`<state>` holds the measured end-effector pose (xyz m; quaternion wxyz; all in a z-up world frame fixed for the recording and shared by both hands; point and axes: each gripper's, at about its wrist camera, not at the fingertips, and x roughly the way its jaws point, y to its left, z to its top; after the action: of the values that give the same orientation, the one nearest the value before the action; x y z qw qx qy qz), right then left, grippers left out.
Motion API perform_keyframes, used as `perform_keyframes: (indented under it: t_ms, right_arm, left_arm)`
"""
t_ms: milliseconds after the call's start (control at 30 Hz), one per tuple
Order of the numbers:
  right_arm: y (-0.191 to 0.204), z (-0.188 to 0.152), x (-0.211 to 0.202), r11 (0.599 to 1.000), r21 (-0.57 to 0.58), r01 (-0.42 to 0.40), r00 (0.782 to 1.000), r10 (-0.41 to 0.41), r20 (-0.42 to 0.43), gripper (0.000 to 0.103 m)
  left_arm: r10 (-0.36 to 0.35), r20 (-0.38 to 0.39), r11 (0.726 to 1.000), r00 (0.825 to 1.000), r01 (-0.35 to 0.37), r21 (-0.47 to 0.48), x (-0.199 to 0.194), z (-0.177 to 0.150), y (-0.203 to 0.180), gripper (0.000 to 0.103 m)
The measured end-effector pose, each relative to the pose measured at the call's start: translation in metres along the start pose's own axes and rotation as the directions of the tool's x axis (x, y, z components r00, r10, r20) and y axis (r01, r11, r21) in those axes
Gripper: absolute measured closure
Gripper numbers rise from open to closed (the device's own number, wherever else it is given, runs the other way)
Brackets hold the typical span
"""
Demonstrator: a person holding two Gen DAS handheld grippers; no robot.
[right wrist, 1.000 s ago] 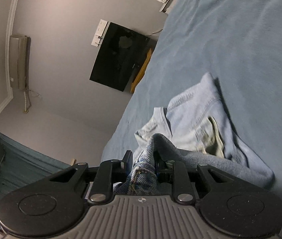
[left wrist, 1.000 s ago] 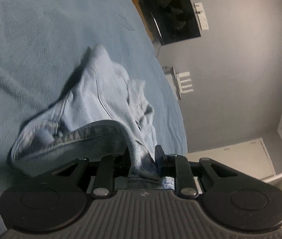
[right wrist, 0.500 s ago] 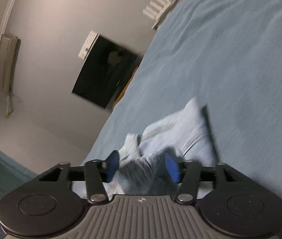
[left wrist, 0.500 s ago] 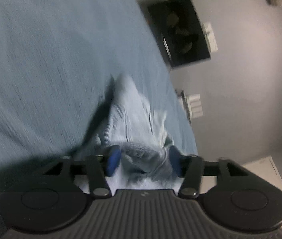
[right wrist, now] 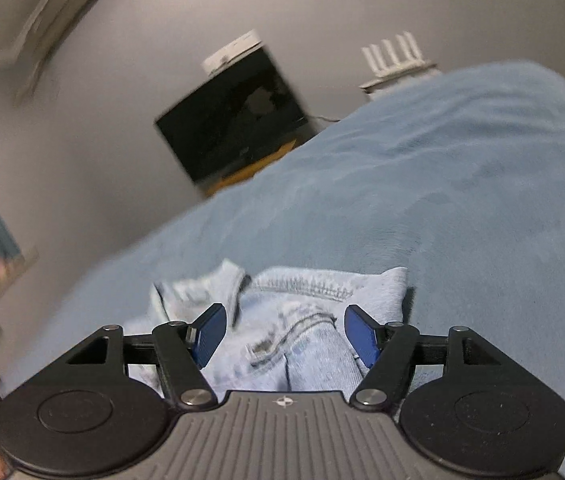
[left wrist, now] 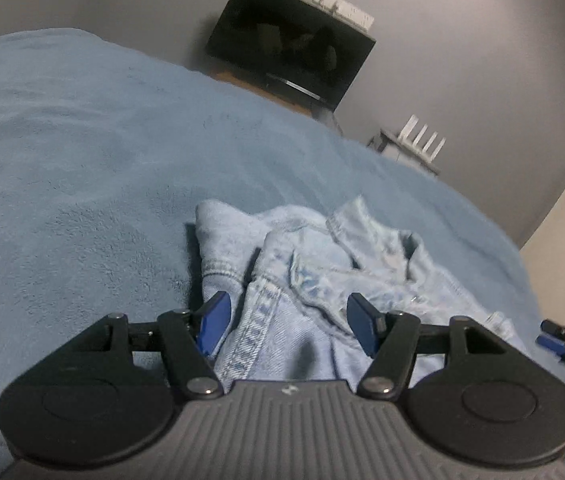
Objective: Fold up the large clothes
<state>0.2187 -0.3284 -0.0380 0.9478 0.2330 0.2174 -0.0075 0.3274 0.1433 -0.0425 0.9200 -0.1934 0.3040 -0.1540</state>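
- Now that both pairs of tongs have just been opening, the jeans (left wrist: pixel 322 280) lie loose on the bed (left wrist: pixel 82 160), near its right edge in the left wrist view, with only bare blanket on the far side of them.
- The left tongs (left wrist: pixel 288 320) stand fairly wide; denim lies between the blue pads (left wrist: pixel 214 320), but neither pad presses on it, so nothing is gripped.
- The right tongs (right wrist: pixel 282 334) are likewise wide apart over the same jeans (right wrist: pixel 294 320), pads (right wrist: pixel 362 334) clear of the cloth on both sides.
- Judging by the doubled layers and the stitched hem lying across the top, the jeans look set down as a folded bundle, and both tongs are spread to let the cloth settle rather than drag it along.
- The tongs point slightly downward at the near end of the bundle, which fits a release right where the fold ends.
- The right tongs also show at the right edge of the left wrist view, so the two hands are close together over the one garment.
- Hard to make out: the near part of the jeans is hidden under each tool's body, so how neat the fold is cannot be told.
- The right wrist view is blurred, mostly at its left side; the objects there are unreadable.
- Beyond the bed stand a dark screen (left wrist: pixel 290 44) against the grey wall and a white device with upright antennas (left wrist: pixel 422 140); no detail shows in the screen.
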Motion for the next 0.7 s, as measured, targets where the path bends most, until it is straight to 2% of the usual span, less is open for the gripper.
perform_keyframes:
  t_ms: [100,233,433,500,600,700]
  right_arm:
    - [0.011,-0.003,0.012,0.994,-0.101,0.051,0.998,-0.053,-0.019,0.038]
    - [0.014,-0.005,0.025,0.99,-0.134,0.047,0.997,-0.054,-0.048,0.044]
    - [0.009,-0.011,0.043,0.986,-0.151,0.07,0.994,-0.082,-0.07,0.045]
    - [0.006,-0.011,0.045,0.989,-0.136,0.058,0.995,-0.068,-0.075,0.044]
    - [0.002,-0.01,0.047,0.99,-0.13,0.055,0.995,-0.065,-0.073,0.044]
    - [0.001,-0.011,0.047,0.99,-0.133,0.042,0.997,-0.051,-0.065,0.043]
  left_arm:
    - [0.042,-0.012,0.997,0.999,-0.041,0.058,0.007,-0.003,0.0,0.041]
    - [0.143,0.001,0.975,0.99,-0.141,0.173,0.013,-0.002,-0.005,0.041]
    - [0.072,-0.004,0.983,0.997,-0.071,0.168,0.018,-0.002,-0.005,0.041]
    - [0.084,0.002,0.975,0.997,-0.082,0.206,0.02,-0.003,-0.009,0.043]
    - [0.124,0.069,0.959,0.99,-0.137,0.246,0.016,-0.004,-0.017,0.046]
    - [0.086,0.071,0.955,0.994,-0.103,0.278,0.01,-0.004,-0.022,0.046]
